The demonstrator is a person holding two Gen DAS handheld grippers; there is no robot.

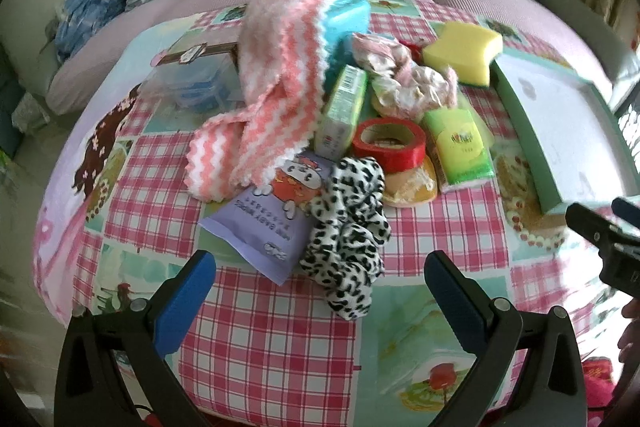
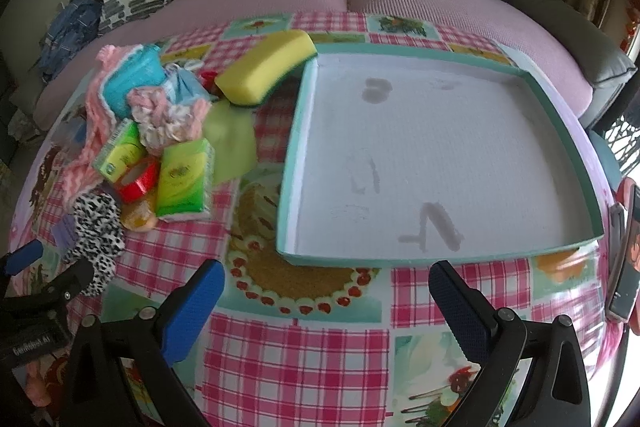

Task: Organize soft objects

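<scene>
Left wrist view was filled by a heap of soft things on the checked tablecloth (image 1: 280, 339): a pink-and-white knitted cloth (image 1: 276, 83), a black-and-white spotted scrunchie (image 1: 348, 235), a yellow sponge (image 1: 464, 53) and green tissue packs (image 1: 462, 151). The left gripper (image 1: 320, 291) was held spread wide just before the scrunchie, grasping nothing. The right gripper (image 2: 326, 301) was likewise seen released, near the teal-rimmed tray (image 2: 298, 163), whose white floor was bare.
</scene>
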